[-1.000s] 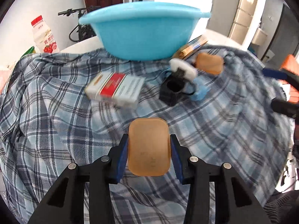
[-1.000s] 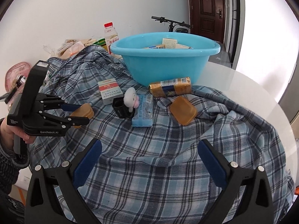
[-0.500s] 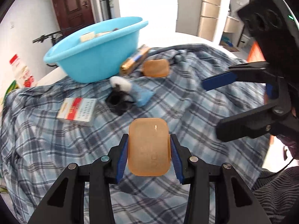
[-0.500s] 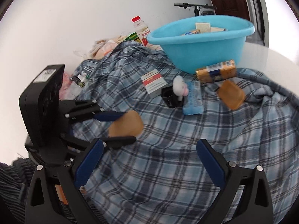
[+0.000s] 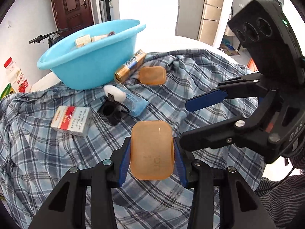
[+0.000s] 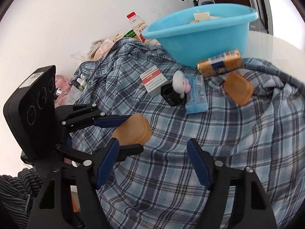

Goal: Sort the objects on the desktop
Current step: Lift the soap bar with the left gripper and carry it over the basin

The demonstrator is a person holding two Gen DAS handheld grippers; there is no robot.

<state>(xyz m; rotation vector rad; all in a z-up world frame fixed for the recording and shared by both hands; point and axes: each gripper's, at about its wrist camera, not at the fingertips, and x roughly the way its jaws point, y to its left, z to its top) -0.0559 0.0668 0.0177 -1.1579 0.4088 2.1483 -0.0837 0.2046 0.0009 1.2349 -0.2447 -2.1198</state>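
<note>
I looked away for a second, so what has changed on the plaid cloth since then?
The left gripper has carried its amber soap bar close beside the right gripper, whose jaws have just been closing with nothing between them. The blue basin and the other items on the cloth stayed put.

Left wrist view looks steeply down along its tool (image 5: 152, 155), close over the plaid cloth (image 5: 47, 152). Right wrist view likewise (from the opposite side). Both share the blue basin (image 5: 91, 64), and each sees the other tool.
</note>
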